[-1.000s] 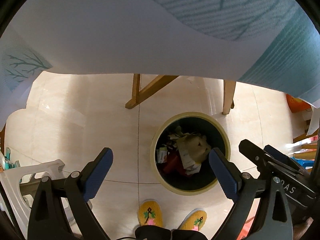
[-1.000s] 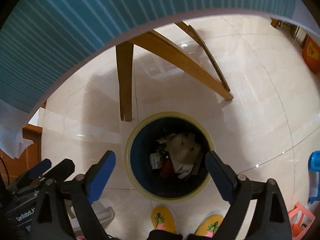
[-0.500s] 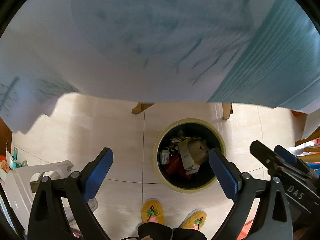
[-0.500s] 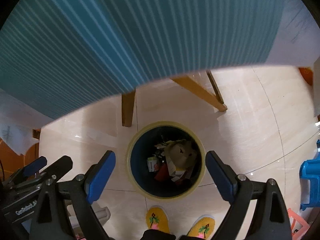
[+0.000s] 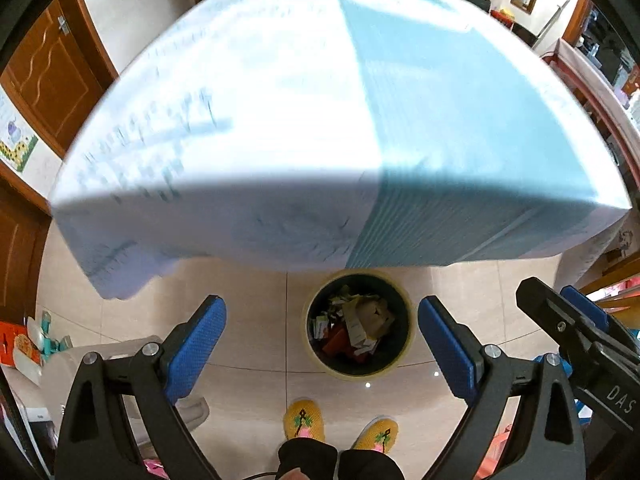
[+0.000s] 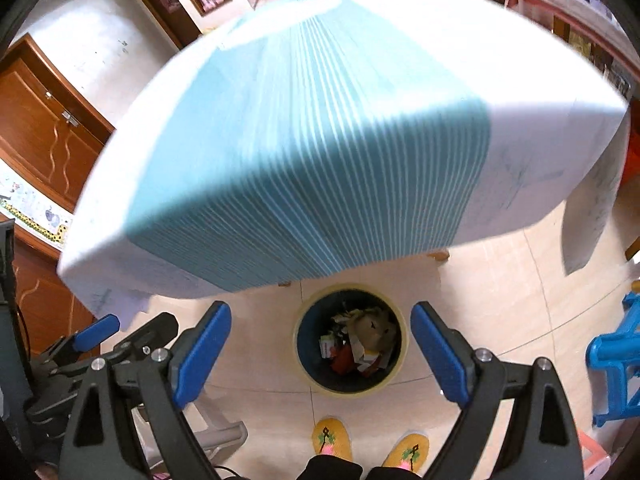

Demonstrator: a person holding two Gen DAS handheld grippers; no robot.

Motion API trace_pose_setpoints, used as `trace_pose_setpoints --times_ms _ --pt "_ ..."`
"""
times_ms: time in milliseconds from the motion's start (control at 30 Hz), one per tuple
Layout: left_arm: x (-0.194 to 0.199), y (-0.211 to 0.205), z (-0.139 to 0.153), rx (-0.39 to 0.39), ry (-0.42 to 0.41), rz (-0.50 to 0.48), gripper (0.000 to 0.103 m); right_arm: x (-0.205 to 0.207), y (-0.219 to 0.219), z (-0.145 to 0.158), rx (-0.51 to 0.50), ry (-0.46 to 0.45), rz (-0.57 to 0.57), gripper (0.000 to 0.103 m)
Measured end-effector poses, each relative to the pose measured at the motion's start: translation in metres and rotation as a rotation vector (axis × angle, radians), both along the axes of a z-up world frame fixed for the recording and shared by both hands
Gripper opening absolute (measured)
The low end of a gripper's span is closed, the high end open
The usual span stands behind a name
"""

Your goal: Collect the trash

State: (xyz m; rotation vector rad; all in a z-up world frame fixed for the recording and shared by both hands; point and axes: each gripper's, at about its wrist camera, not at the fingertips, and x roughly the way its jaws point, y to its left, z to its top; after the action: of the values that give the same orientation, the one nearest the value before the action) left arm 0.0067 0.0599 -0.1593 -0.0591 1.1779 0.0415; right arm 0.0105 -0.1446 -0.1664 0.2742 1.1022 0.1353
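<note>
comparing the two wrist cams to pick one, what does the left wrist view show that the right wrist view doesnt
Only the left wrist view shows the right hand-held gripper at its right edge and a giraffe picture on the wall. Only the right wrist view shows a blue plastic stool and the left hand-held gripper. Both share the trash bin holding paper scraps, the covered table and yellow slippers.

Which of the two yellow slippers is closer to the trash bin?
In the left wrist view, the slipper on the image's left: its toe reaches nearer the trash bin rim. The other slipper sits further back, toward the image's right.
</note>
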Motion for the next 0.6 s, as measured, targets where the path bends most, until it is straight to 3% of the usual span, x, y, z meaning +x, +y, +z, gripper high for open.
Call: trace_pose_setpoints --times_ms 400,600 --pt "-0.006 -0.012 0.126 0.014 -0.11 0.028 0.096 -0.007 -0.01 0.121 -0.028 -0.083 0.036 0.092" --pt "-0.009 -0.02 0.181 0.01 -0.178 0.028 0.096 -0.007 -0.01 0.182 -0.043 -0.181 0.053 0.092"
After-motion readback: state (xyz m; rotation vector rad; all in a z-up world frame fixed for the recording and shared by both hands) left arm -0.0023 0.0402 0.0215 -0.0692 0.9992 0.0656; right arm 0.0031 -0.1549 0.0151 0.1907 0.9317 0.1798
